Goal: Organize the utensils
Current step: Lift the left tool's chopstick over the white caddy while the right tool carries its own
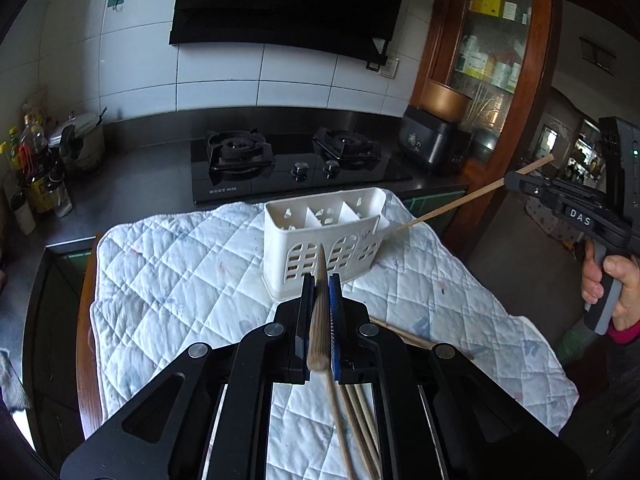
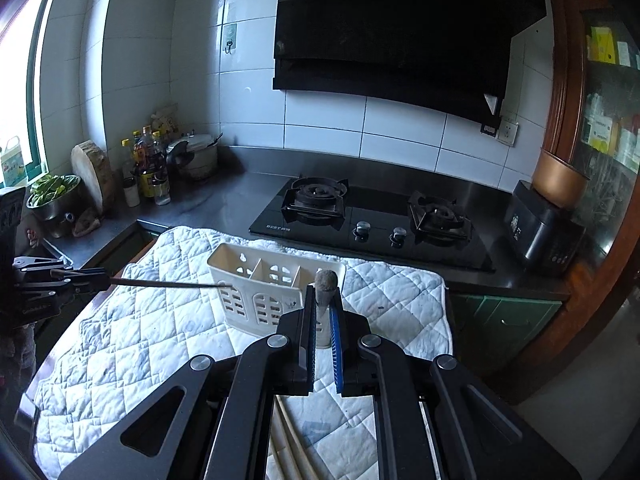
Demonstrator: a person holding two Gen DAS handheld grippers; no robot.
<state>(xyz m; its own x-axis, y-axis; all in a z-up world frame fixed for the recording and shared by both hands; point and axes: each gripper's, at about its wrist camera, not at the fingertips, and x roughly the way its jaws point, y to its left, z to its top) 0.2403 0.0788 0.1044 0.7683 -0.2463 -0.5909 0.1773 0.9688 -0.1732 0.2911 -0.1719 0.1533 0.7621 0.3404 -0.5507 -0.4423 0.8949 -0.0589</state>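
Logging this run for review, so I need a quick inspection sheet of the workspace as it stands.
Surface: white quilted cloth spread on the table.
Job's things: white utensil holder upright; loose chopsticks lying on the cloth.
Clutter: nothing seen on the cloth.
Grippers: left gripper shut on a chopstick; right gripper shut on another chopstick, tip near the holder.
Cables: nothing seen.
Surroundings: gas stove, range hood, bottles.

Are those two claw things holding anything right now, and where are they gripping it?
Yes. The left gripper pinches one chopstick near its thick end; the right gripper does likewise with another chopstick. Both thin tips point toward the white holder.
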